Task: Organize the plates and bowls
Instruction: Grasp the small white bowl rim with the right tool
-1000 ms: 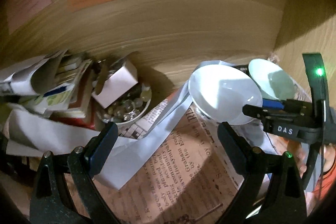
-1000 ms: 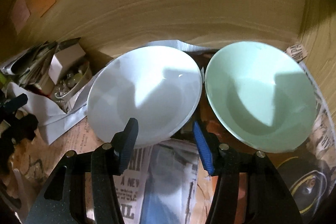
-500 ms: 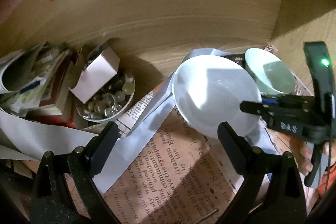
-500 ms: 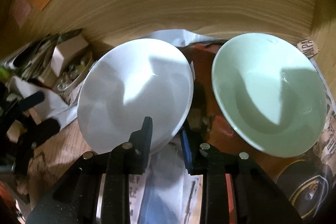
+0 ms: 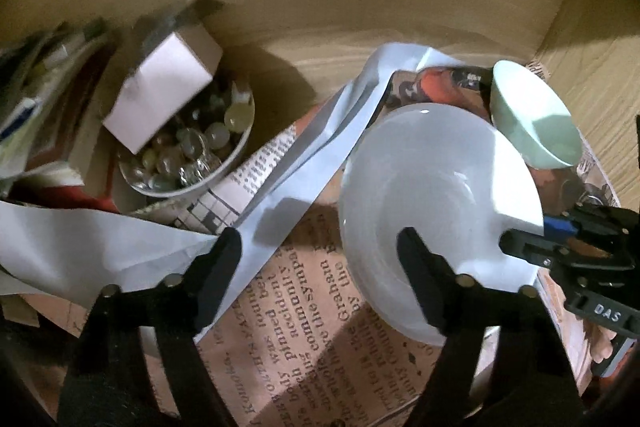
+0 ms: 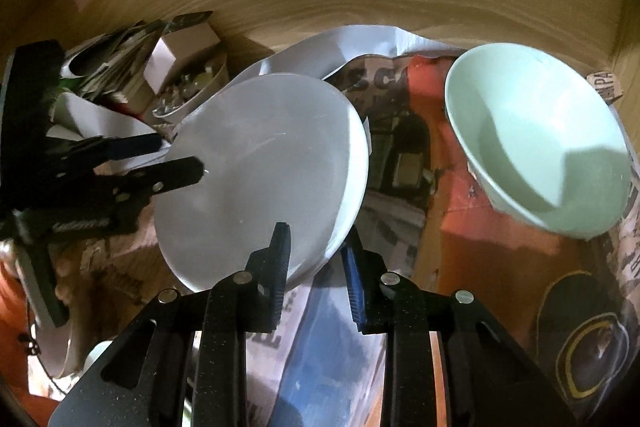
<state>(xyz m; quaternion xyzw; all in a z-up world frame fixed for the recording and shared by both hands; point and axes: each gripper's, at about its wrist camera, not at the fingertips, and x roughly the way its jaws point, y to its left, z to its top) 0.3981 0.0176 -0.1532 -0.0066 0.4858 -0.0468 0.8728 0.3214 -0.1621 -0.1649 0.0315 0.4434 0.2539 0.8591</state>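
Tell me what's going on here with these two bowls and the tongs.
A person is sorting dishes on a newspaper-covered surface with tongs in each hand. The right tongs are shut on the near rim of the white bowl, tipping it up. The left tongs have just been closing around that bowl's opposite rim, one finger inside the bowl, not clearly pressing yet. The pale green bowl sits apart to the right, untouched. A dish of glass marbles and papers lie on the left.

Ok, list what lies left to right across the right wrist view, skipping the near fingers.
Left gripper → small white cardboard box in the dish of glass marbles → tilted white ceramic bowl → orange printed newspaper → pale green ceramic bowl.
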